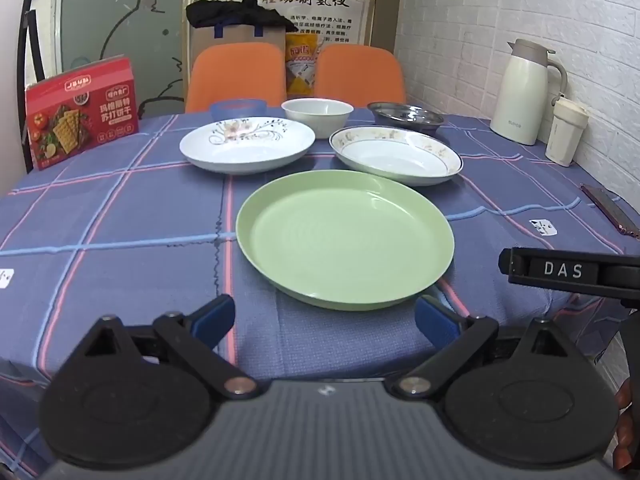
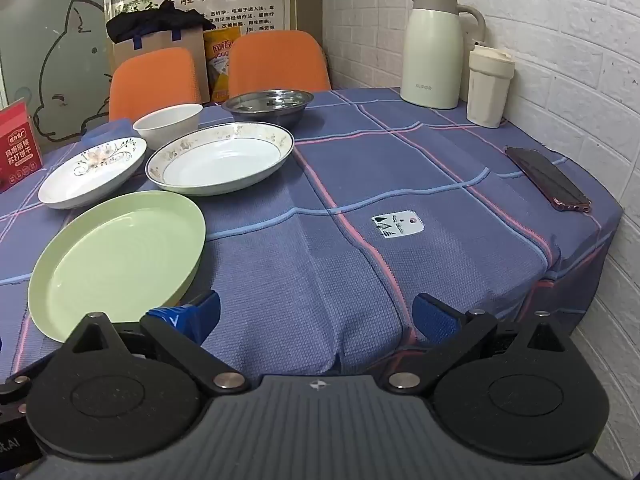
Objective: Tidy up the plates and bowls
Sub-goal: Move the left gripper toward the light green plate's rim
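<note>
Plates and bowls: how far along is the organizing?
Nothing looks stacked yet. Green plate, floral plate, gold-rimmed plate, white bowl, steel bowl and blue bowl all sit separately. Left gripper and right gripper are open, empty. All stacking remains.

A: Where does the left wrist view sit?

B: Low at the near table edge, facing across toward the chairs (image 1: 236, 76), the green plate (image 1: 344, 240) close ahead and centred.

A: And the right wrist view?

B: Same edge, further right, nearer the wall (image 2: 520, 60); the green plate (image 2: 116, 260) falls at its left.

A: Shared?

B: All the dishes, the flask (image 1: 520, 92) (image 2: 432, 48), both chairs.
</note>
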